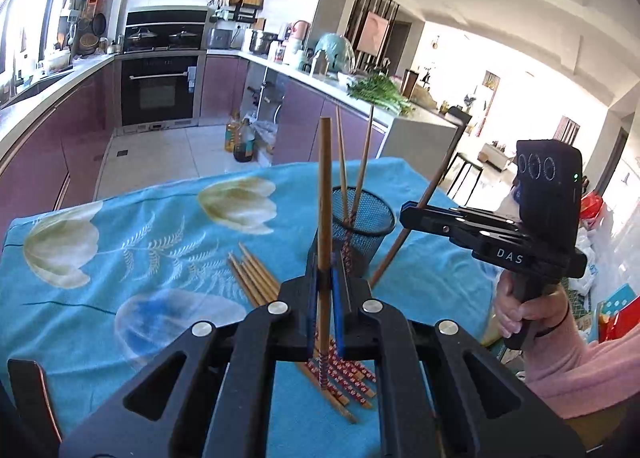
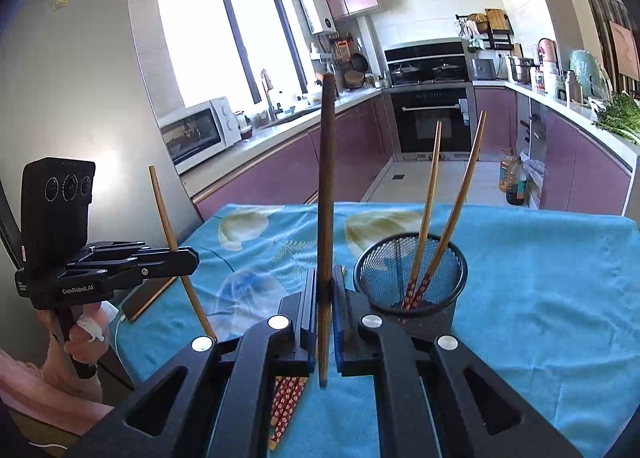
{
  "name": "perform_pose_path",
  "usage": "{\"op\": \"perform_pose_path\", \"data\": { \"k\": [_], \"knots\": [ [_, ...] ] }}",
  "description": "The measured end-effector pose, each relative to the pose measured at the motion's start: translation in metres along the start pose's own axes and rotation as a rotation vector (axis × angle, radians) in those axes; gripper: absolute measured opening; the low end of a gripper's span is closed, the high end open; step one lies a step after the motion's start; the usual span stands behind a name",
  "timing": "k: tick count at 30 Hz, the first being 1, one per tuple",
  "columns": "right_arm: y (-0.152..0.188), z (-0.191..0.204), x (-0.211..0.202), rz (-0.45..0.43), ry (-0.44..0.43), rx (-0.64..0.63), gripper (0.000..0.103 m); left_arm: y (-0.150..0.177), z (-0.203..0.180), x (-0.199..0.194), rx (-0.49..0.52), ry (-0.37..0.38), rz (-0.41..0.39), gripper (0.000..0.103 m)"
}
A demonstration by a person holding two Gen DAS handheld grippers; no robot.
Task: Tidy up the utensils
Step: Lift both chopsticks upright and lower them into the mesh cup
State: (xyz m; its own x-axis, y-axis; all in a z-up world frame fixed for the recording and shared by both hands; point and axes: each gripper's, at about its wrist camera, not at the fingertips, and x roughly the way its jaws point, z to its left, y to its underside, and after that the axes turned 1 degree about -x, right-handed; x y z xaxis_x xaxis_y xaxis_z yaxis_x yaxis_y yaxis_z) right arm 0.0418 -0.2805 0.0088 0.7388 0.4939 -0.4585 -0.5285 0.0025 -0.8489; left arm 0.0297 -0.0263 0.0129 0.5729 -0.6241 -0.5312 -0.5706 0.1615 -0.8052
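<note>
Left tongs (image 1: pixel 326 282) clamped on one chopstick (image 1: pixel 324 193), long axis near vertical at frame centre, patterned end down. Right tongs (image 2: pixel 329 290) clamped on a darker chopstick (image 2: pixel 326 185), also upright. Mesh cup (image 2: pixel 412 278) on the table (image 2: pixel 540 258), right of centre, holds two chopsticks (image 2: pixel 440 209) leaning tips-up. Loose bundle (image 1: pixel 256 278) lies flat, lower centre, tips toward upper left.

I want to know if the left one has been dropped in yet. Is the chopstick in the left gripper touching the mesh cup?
Apart. The right wrist view shows the left gripper holding its chopstick well left of the mesh cup, with blue cloth between.
</note>
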Motion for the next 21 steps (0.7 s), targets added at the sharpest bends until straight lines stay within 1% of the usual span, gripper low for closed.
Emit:
{"op": "perform_pose_path", "data": {
  "k": [5, 10, 18, 21],
  "knots": [
    [-0.013, -0.002, -0.006, -0.038, -0.001, -0.019, 0.006, -0.016, 0.002, -0.002, -0.022, 0.031, -0.056, 0.007],
    [-0.028, -0.006, -0.015, -0.073, 0.005, -0.037, 0.006, -0.036, -0.001, 0.006, -0.032, 0.059, -0.092, 0.007],
    [-0.046, -0.011, -0.028, -0.124, 0.033, -0.064, 0.006, -0.070, -0.017, 0.023, -0.010, 0.092, -0.142, 0.007],
    [-0.054, -0.014, -0.033, -0.141, 0.043, -0.070, 0.006, -0.082, -0.022, 0.028, -0.001, 0.092, -0.159, 0.007]
  ]
}}
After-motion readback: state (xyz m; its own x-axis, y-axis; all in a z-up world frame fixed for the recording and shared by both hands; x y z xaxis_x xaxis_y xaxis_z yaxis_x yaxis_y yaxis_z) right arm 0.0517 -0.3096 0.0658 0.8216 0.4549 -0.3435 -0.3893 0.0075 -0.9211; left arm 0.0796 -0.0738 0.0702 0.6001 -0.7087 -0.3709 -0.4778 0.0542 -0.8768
